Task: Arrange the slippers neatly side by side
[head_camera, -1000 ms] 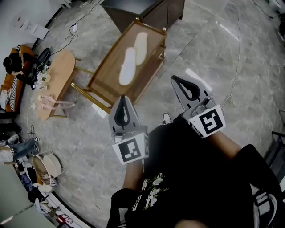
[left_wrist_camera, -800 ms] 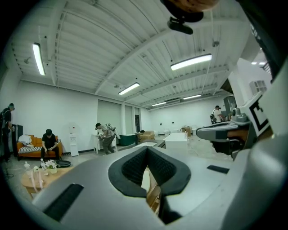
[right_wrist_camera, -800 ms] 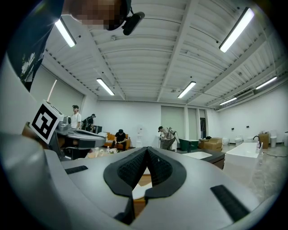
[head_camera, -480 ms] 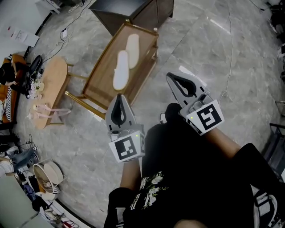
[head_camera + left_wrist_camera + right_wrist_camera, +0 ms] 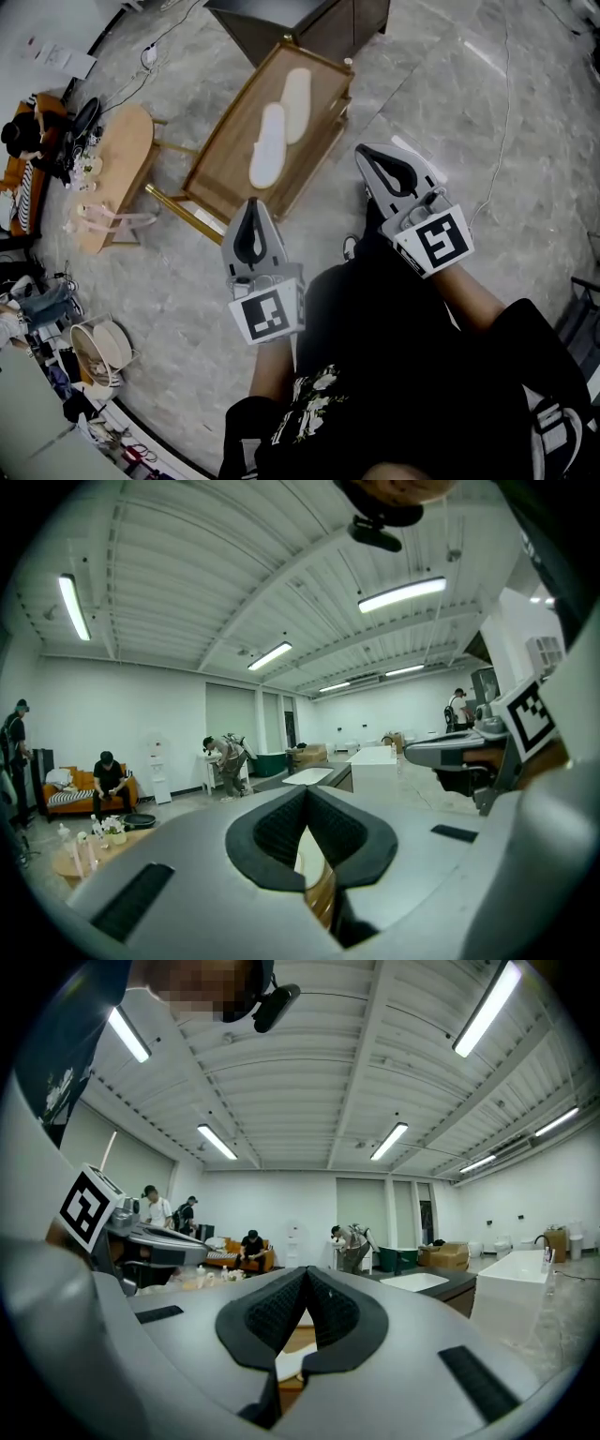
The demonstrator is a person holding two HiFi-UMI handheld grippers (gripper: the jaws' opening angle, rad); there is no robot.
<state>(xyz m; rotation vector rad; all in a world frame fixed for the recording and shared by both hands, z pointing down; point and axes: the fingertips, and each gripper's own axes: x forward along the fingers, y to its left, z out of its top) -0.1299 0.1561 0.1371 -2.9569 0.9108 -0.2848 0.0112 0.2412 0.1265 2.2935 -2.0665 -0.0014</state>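
Left gripper (image 5: pixel 252 228) held out level in front of the body, jaws closed together with nothing between them, right gripper (image 5: pixel 382 169) alongside and slightly farther forward, jaws likewise closed and empty, both forearms extended from the torso, marker cubes facing up

Glossy, polished grey stone with pale veining for the floor (image 5: pixel 450 94). Warm, smoothly varnished wood for the bench (image 5: pixel 230 169), under a near slipper (image 5: pixel 268 145) and a far slipper (image 5: pixel 296 92) of off-white, matt, soft-looking material. Matt grey plastic on the left gripper (image 5: pixel 252 204) and right gripper (image 5: pixel 362 150), with black, finely ribbed, rubbery lining inside the jaws.
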